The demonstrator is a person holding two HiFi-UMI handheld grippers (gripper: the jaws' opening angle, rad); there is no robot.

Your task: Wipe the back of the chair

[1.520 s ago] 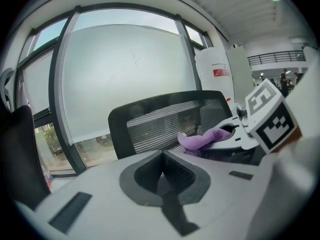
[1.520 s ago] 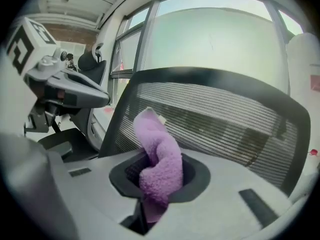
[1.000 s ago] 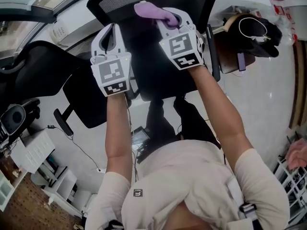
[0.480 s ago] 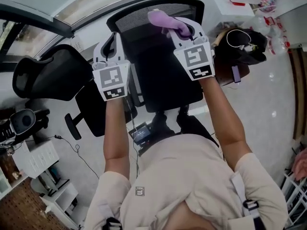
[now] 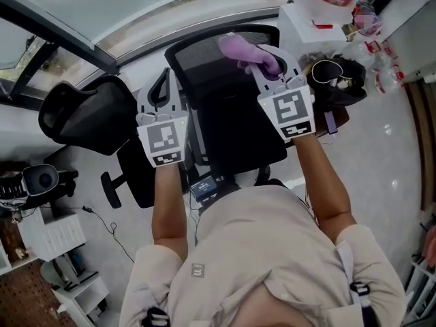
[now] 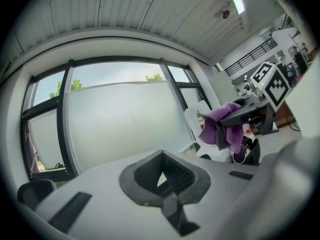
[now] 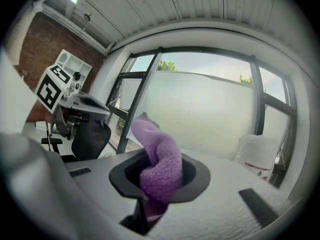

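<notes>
A black office chair with a mesh back (image 5: 204, 60) stands in front of me in the head view. My right gripper (image 5: 267, 58) is shut on a purple cloth (image 5: 244, 48), which rests at the top edge of the chair's back, towards its right side. In the right gripper view the cloth (image 7: 160, 166) bulges out from between the jaws of the right gripper (image 7: 159, 186). My left gripper (image 5: 162, 90) hangs beside the left edge of the chair's back, shut with nothing in it. In the left gripper view, the left gripper (image 6: 165, 184) points at a window, with the cloth (image 6: 221, 126) to its right.
A second black chair (image 5: 82, 118) stands close on the left. A dark bag with a white cable (image 5: 337, 80) sits on a seat at the right, and a white table with clutter (image 5: 327, 5) is beyond it. Window frames (image 5: 61, 26) run behind the chairs. White shelves (image 5: 54, 234) are at the lower left.
Both grippers and the chair sit lower and further right in the head view. The cloth has shifted from near the middle of the chair's top edge towards its right side.
</notes>
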